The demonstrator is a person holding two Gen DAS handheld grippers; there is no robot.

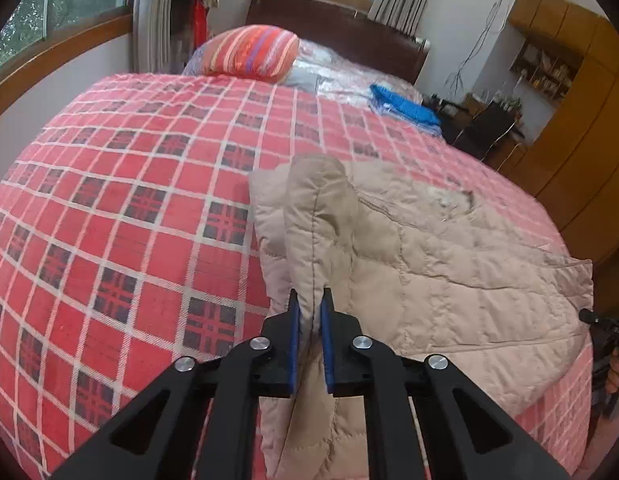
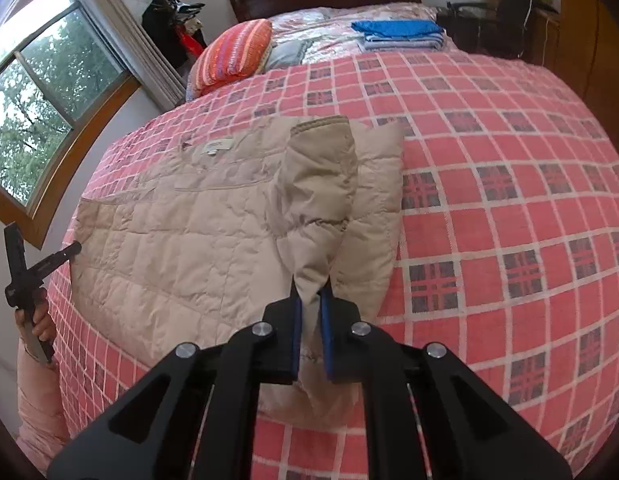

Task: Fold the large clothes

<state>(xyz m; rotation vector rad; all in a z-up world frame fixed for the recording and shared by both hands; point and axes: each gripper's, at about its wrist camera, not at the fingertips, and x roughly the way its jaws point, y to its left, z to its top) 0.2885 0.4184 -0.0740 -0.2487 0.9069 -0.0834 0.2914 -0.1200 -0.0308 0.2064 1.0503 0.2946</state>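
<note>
Left gripper (image 1: 310,300): blue-padded jaws clamped on a raised fold of the beige quilted puffer jacket (image 1: 449,272), fabric pinched between the pads, fold standing up ahead of the tips. Right gripper (image 2: 311,286): same story, jaws closed on a lifted sleeve-like section of the jacket, cuff end pointing away toward the headboard.

Rest of the jacket lies flat on the red-and-white plaid bedspread (image 1: 121,184), white label (image 2: 216,145) visible near the collar. In the right wrist view the left gripper shows at the far left edge, held by a hand (image 2: 37,322), tip touching the jacket's corner.

Further out: red striped pillow (image 1: 251,53) at the head of the bed, blue folded cloth (image 2: 397,29) on a stack near it, dark wooden headboard (image 1: 337,20) behind. Window (image 2: 37,92) on the left wall.
</note>
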